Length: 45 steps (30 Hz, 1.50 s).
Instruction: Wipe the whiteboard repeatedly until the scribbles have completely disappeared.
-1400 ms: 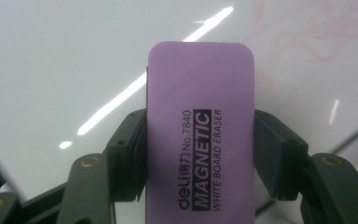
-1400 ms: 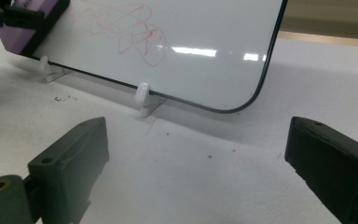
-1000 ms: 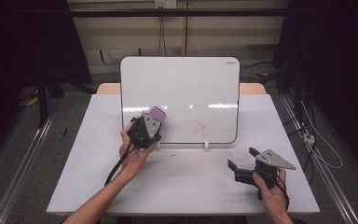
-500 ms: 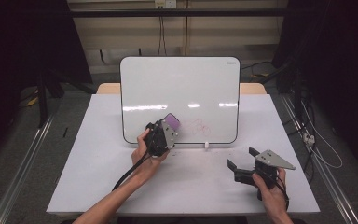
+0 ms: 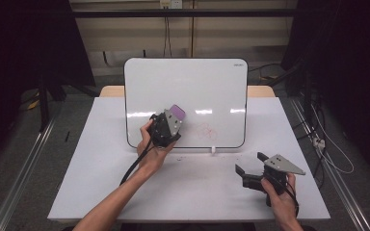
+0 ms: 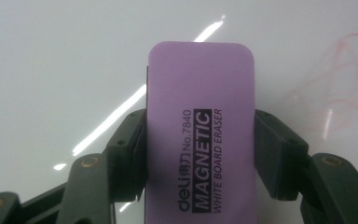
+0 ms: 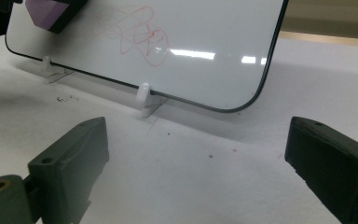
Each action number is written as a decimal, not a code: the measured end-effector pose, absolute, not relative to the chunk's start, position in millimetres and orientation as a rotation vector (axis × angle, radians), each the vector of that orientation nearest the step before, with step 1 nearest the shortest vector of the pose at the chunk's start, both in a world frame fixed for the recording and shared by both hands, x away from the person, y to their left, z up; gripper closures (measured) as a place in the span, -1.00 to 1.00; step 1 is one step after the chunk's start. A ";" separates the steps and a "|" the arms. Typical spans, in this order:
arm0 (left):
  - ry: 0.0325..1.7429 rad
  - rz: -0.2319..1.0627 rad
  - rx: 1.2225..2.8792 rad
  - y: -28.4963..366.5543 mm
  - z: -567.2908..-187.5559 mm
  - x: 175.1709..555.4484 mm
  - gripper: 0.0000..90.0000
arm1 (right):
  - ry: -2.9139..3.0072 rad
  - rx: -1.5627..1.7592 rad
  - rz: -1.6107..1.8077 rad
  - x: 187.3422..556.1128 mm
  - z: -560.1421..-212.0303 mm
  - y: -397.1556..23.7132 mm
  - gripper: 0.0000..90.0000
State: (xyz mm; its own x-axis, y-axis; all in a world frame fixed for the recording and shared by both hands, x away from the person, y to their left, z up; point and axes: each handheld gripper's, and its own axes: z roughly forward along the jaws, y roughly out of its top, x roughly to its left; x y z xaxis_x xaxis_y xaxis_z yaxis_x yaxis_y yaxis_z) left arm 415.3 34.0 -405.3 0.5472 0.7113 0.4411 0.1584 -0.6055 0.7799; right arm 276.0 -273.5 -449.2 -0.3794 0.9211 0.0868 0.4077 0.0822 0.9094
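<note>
A white board (image 5: pixel 192 86) stands upright on small white feet at the back of the table. Red scribbles (image 5: pixel 206 130) mark its lower middle, also seen as red scribbles (image 7: pixel 140 35) and faint red lines (image 6: pixel 345 84). My left gripper (image 5: pixel 171 120) is shut on a purple magnetic eraser (image 5: pixel 177 112), held against the board just left of the scribbles. The eraser (image 6: pixel 200 140) sits between both black pads, its label facing the camera; the eraser (image 7: pixel 49 13) appears at the top left. My right gripper (image 5: pixel 250 163) rests open on the table at the front right, nothing between its fingers (image 7: pixel 74 154).
The white table top (image 5: pixel 101 159) has free room at the left and in the front middle. A white plastic foot (image 7: pixel 145 99) props the board's lower edge. A cable (image 5: pixel 135 163) trails from the left gripper along the forearm. Dark floor and rails flank the table.
My left gripper has carried the eraser to the right along the board's lower part, toward the red scribbles. The right gripper has stayed where it was.
</note>
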 end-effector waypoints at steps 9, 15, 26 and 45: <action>0.571 0.978 2.154 -2.7 -432.8 388.0 -0.08 | 1.847 1.305 1.268 276.0 -449.2 -271.8 -0.87; 0.677 1.032 2.093 23.4 -408.3 411.7 -0.08 | 1.841 1.306 1.272 275.6 -448.9 -274.0 -0.87; 0.678 1.033 2.089 8.3 -408.7 410.3 -0.08 | 1.841 1.310 1.271 275.5 -448.6 -273.1 -0.87; 0.744 1.131 2.066 53.7 -421.8 398.5 -0.08 | 1.839 1.307 1.273 275.0 -448.6 -273.8 -0.87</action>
State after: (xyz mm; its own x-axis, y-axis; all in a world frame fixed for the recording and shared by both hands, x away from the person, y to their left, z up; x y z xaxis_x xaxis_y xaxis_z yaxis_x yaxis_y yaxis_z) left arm 398.5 53.7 -421.8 0.4645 0.7340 0.4954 0.1644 -0.6212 0.7662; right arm 275.0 -273.8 -448.6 -0.3801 0.9208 0.0874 0.4060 0.0812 0.9103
